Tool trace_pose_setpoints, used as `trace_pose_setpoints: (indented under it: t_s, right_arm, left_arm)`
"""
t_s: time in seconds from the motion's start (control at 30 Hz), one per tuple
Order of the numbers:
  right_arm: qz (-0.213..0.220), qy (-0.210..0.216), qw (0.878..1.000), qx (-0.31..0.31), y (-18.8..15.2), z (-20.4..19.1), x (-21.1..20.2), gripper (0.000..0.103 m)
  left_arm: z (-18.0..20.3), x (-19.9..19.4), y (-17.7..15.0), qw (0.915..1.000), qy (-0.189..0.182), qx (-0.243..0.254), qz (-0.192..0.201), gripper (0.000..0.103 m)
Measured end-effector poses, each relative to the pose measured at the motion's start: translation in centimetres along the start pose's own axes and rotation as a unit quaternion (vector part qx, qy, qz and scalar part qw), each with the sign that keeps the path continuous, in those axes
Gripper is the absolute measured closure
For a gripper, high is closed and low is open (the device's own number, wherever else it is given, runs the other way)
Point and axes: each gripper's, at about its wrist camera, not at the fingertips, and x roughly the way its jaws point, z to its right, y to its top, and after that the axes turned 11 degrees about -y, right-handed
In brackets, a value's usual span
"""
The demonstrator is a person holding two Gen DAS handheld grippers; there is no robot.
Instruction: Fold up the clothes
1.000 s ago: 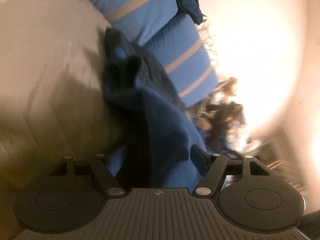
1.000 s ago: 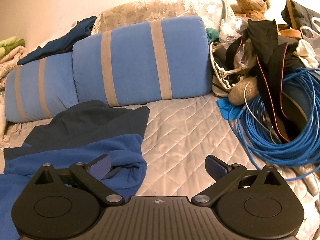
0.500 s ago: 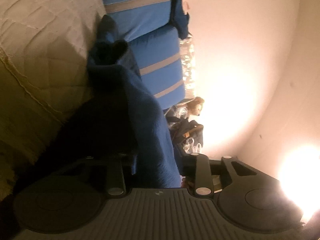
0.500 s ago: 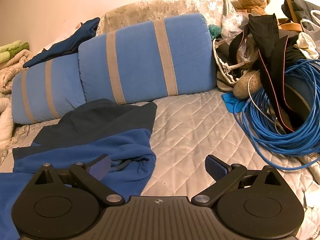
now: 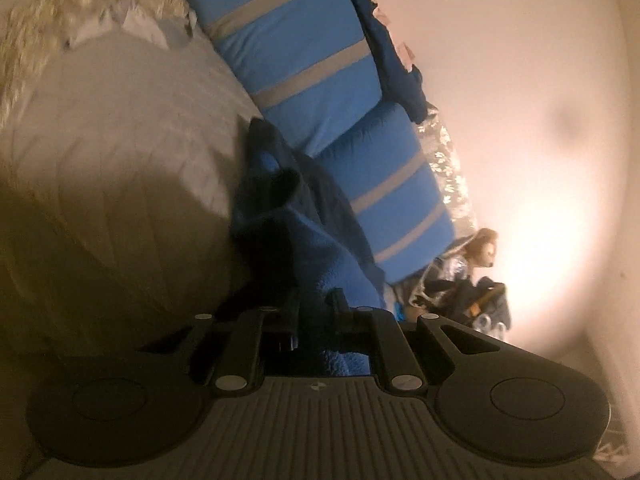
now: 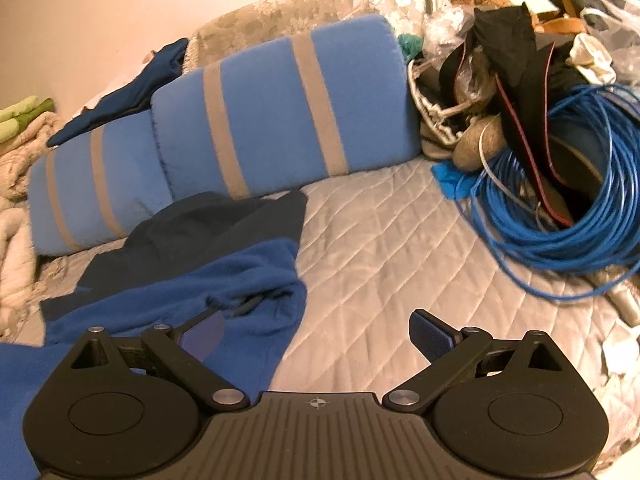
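Two grippers work over a quilted bed. The left gripper has its fingers closing, with a fold of the blue fleece garment pinched between them. The right gripper hovers with fingers wide apart, nothing between them, its left finger just over the garment's hem. The garment lies crumpled near the striped blue bolsters along the bed's far edge; a blue cable coil sits at the right side.

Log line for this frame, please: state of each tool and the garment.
left tool: jaws closing on blue garment | right tool: open, over garment edge, nothing held | garment: crumpled on quilted bed, unfolded
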Motion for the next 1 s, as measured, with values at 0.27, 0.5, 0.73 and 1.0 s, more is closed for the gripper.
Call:
trace_pose_setpoints:
  t_s: [0.27,0.5,0.73,1.0]
  right_arm:
    - [-0.089,0.175,0.98,0.023,-5.1,2.1,-0.5,0.006]
    - [-0.15,0.322,0.932,0.075,-11.0,2.6,1.0,0.021]
    - [-0.154,0.443,0.865,0.177,-15.8,3.5,3.4,0.037]
    - [-0.129,0.425,0.868,0.223,-16.8,4.2,1.2,0.094]
  left_arm:
    - [0.1,0.8,1.4,0.9994,0.034,0.004,-0.009,0.089]
    - [-1.6,0.8,1.1,0.9984,0.036,-0.044,-0.006,0.089]
    - [-2.3,0.3,0.7,0.9975,0.023,-0.067,-0.001,0.088]
    - [-0.9,-1.6,-0.4,0.9982,-0.001,-0.061,0.0,0.088]
